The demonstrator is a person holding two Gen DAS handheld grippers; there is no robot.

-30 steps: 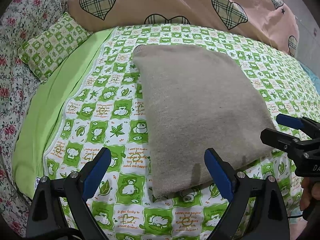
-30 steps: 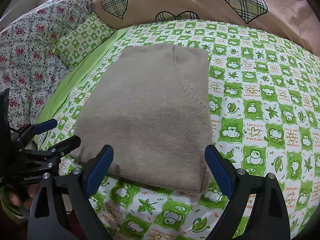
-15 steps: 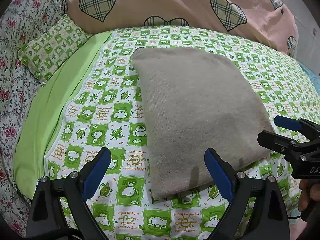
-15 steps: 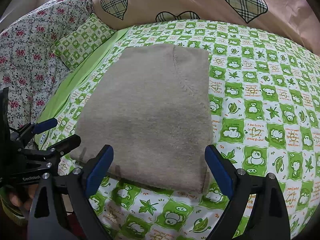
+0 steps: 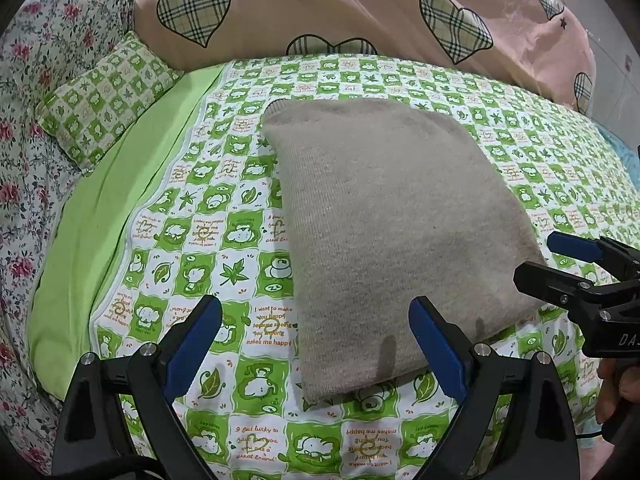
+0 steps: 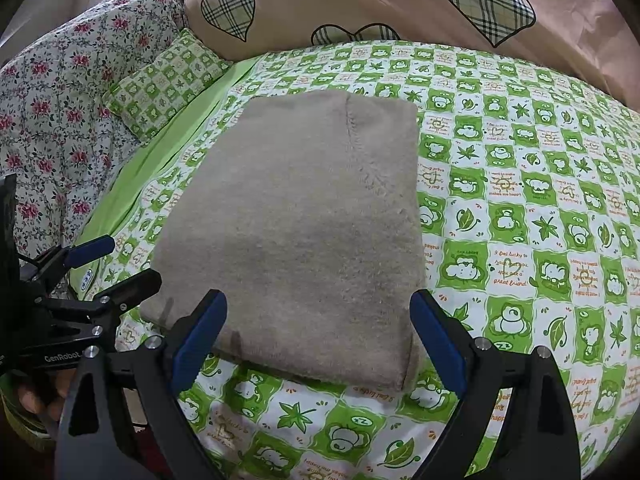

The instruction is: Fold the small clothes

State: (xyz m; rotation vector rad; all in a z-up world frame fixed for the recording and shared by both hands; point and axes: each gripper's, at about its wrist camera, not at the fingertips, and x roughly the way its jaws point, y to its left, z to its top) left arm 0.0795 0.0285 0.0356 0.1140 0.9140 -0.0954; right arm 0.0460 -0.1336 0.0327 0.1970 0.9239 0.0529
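A grey knit garment [image 5: 396, 232] lies folded into a flat rectangle on the green-and-white patterned bedsheet [image 5: 224, 240]; it also shows in the right wrist view [image 6: 304, 240]. My left gripper [image 5: 316, 344] is open and empty, hovering just short of the garment's near left corner. My right gripper [image 6: 320, 336] is open and empty, just short of the garment's near edge. Each gripper shows at the edge of the other's view: the right gripper [image 5: 560, 260] and the left gripper [image 6: 108, 264].
A big pink pillow with plaid hearts [image 5: 360, 12] lies behind the garment. A small green checked cushion [image 5: 104, 100] and a floral quilt [image 5: 24, 160] lie at the left. A plain green strip of sheet [image 5: 100, 220] runs along the left side.
Both grippers have drawn back slightly from the garment, staying open. The garment has not moved.
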